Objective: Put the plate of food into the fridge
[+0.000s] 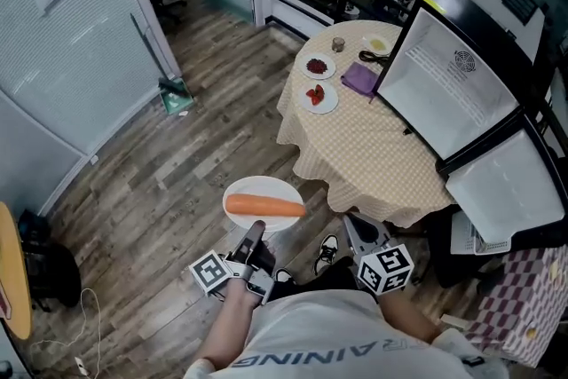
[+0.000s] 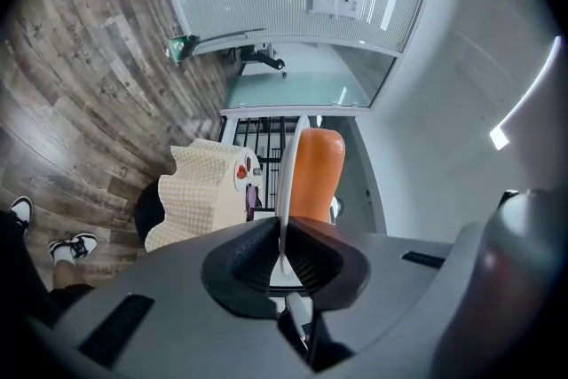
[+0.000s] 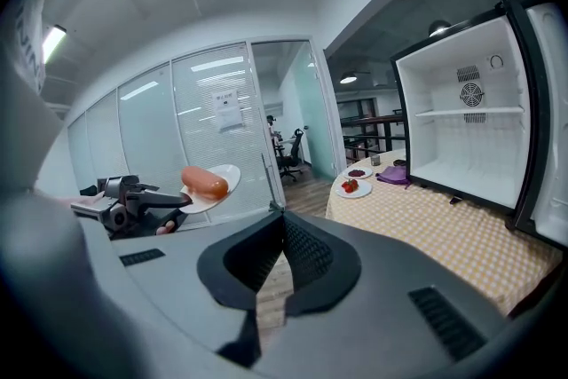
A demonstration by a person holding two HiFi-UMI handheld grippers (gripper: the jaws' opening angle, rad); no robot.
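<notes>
The left hand-held gripper (image 1: 256, 232) is clamped on the near rim of a white plate (image 1: 257, 186), with both pads pressed against the rim. The plate is held level above the wooden floor (image 1: 177, 164), just near of the round checked surface (image 1: 364, 146). One long orange food item (image 1: 264, 207), possibly a carrot, lies across the plate. The right hand-held gripper (image 1: 358, 233) is to the right of the plate, jaws closed together with nothing between them. The fridge (image 1: 453, 84) stands at the right side of the surface with its door (image 1: 501, 191) swung open, well apart from the plate. Two small plates (image 1: 320, 66) and a purple cloth (image 1: 360, 78) rest on the far part of the surface
</notes>
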